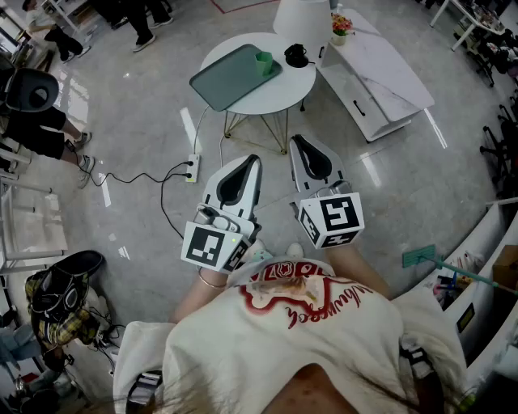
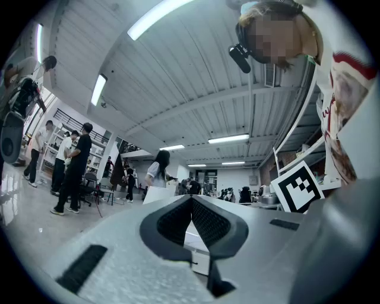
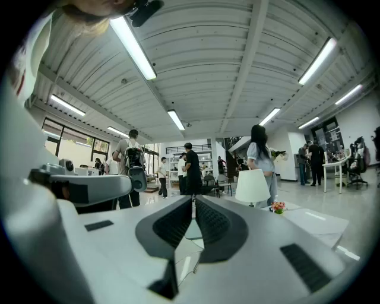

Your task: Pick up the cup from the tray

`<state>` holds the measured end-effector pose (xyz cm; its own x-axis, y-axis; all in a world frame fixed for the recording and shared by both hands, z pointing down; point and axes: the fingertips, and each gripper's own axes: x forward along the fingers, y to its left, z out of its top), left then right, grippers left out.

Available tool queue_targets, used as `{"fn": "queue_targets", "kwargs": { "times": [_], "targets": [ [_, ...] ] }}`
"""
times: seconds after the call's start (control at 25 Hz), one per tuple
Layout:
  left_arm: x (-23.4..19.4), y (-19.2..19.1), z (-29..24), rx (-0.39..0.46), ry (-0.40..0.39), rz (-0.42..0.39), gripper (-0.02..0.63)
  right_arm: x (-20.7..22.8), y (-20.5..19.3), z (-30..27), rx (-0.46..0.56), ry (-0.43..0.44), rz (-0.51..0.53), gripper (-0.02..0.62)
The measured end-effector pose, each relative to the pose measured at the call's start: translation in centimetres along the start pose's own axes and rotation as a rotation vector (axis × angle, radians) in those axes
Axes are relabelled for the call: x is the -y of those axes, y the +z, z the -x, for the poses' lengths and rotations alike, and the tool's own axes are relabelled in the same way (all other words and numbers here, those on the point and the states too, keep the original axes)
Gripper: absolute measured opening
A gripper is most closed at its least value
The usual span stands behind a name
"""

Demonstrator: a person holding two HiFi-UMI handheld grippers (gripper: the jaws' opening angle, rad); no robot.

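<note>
While both tongs hang over the grey floor, neither one holds anything. The left tongs (image 1: 253,160) are just left of the middle of the head view. Their two jaws are pressed together at the tips, with nothing between them. The right tongs (image 1: 298,139) are just right of the middle, a bit higher up in the frame. Their jaws are pressed together too, and they are empty.

Above the tongs, near the top middle of the frame, stands a round white table (image 1: 293,87). A grey-green tray (image 1: 222,82) lies on it, tilted across the left part of the table top. The green cup (image 1: 265,62) stands upright on the tray, at its upper right end. The cup is well apart from both tongs.

Just to the right of the cup, on the bare table top, sits a small black thing (image 1: 297,56); what it is, I cannot tell. At the top edge is a white lamp shade (image 1: 303,20), with little flowers (image 1: 342,24) beside it. On the floor, lower left of the table, lies a white power strip (image 1: 193,168).
</note>
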<state>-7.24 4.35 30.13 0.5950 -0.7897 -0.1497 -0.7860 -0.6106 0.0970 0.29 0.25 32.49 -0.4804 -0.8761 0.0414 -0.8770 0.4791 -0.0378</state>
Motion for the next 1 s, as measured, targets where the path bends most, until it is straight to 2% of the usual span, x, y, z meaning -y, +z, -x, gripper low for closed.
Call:
{"fn": "queue_targets", "kwargs": {
  "times": [0.6, 0.72, 1.0],
  "targets": [
    [-0.2, 0.3, -1.8, 0.001, 0.019, 0.001, 0.014, 1.1, 1.2, -0.5, 0.021, 0.018, 0.013, 0.04],
    [0.2, 0.3, -2.7, 0.007, 0.028, -0.004, 0.014, 1.9, 1.7, -0.2, 0.038, 0.022, 0.047, 0.04],
    [1.6, -0.4, -5.2, 0.012, 0.059, -0.016, 0.014, 5.4, 1.4, 0.2, 0.042, 0.043, 0.038, 0.04]
  ]
}}
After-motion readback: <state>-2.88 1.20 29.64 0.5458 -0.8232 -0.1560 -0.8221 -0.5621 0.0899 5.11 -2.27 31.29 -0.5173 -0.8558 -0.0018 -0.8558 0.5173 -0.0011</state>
